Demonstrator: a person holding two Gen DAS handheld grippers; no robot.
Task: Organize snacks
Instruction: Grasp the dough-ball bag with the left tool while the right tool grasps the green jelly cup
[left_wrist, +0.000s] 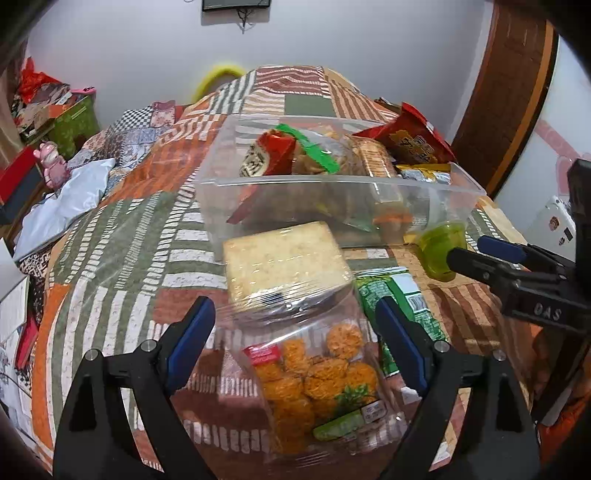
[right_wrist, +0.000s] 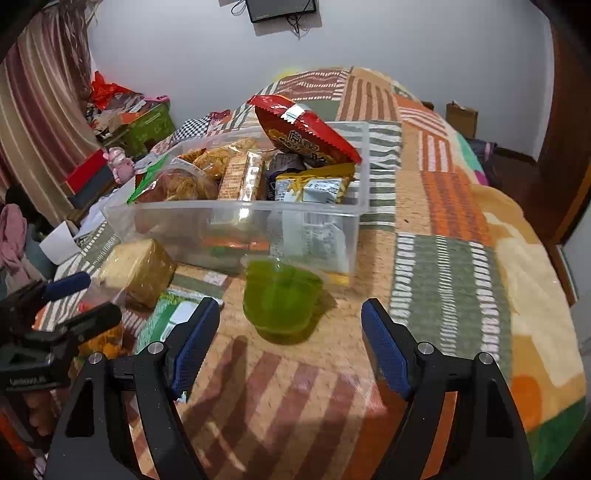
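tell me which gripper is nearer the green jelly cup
Right. The right gripper is open just short of the green jelly cup. The left gripper is off to the side, open around the bag of orange snacks.

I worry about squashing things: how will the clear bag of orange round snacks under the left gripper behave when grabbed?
The clear bag of orange round snacks looks floppy: its film is wrinkled and slack, so it may sag. The glossy film could slip on the pads. The pieces look crisp and may crumble if squeezed. The left gripper stands open around it, apparently not pressing.

clear glossy plastic bin (left_wrist: 369, 184) on woven quilt (left_wrist: 122, 236).
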